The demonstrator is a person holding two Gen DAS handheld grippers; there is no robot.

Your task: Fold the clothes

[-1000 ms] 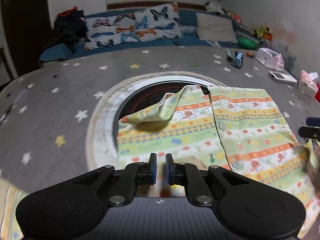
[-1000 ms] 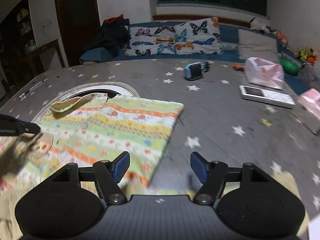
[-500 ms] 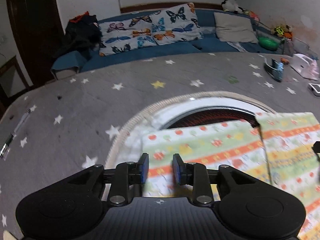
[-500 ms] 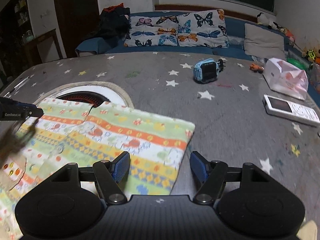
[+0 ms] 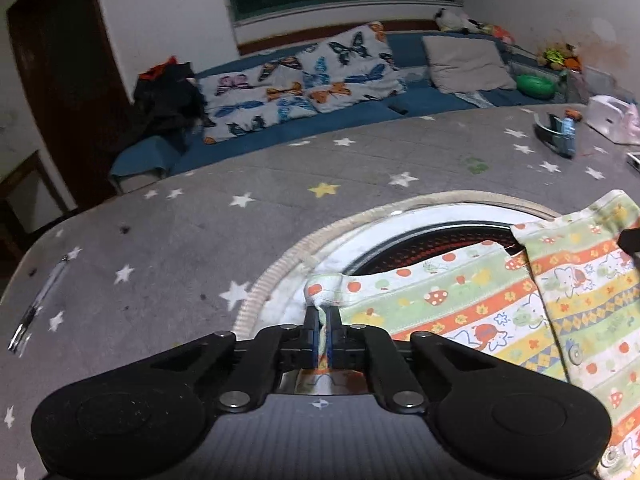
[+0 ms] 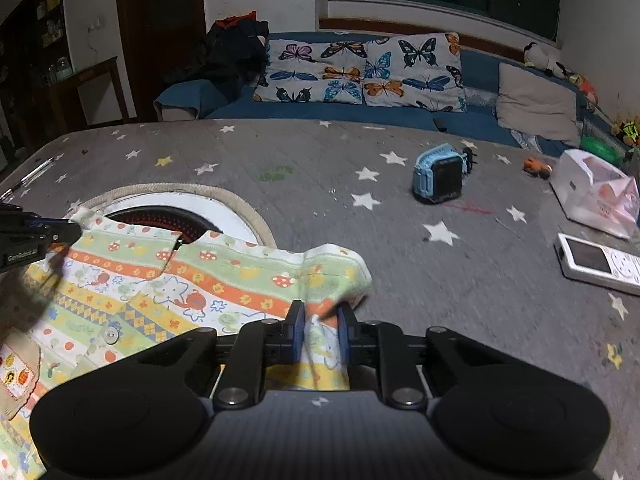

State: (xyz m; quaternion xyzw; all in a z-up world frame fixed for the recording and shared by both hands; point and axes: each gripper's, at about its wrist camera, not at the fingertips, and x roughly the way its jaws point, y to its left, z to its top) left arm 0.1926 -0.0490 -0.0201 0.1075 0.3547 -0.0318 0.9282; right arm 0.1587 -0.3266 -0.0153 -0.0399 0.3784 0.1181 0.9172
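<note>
Left wrist view: grey star-print cover (image 5: 248, 216) spread wide, patterned shirt (image 5: 472, 312) lying flat over round opening (image 5: 400, 240). Left gripper (image 5: 324, 334) clenched on shirt's near-left corner. Right wrist view: right gripper (image 6: 321, 334) jaws closing, bunched shirt edge between blue pads (image 6: 298, 330). Blue watch (image 6: 440, 174) farther right.

one shirt (image 6: 168, 292), two grippers, left (image 5: 325, 330) and right (image 6: 322, 330), two butterfly pillows (image 6: 360, 70), one grey pillow (image 6: 536, 104), one blue watch (image 6: 440, 174), one white handset (image 6: 600, 264), one pink bag (image 6: 596, 194), one pen (image 5: 38, 306)
</note>
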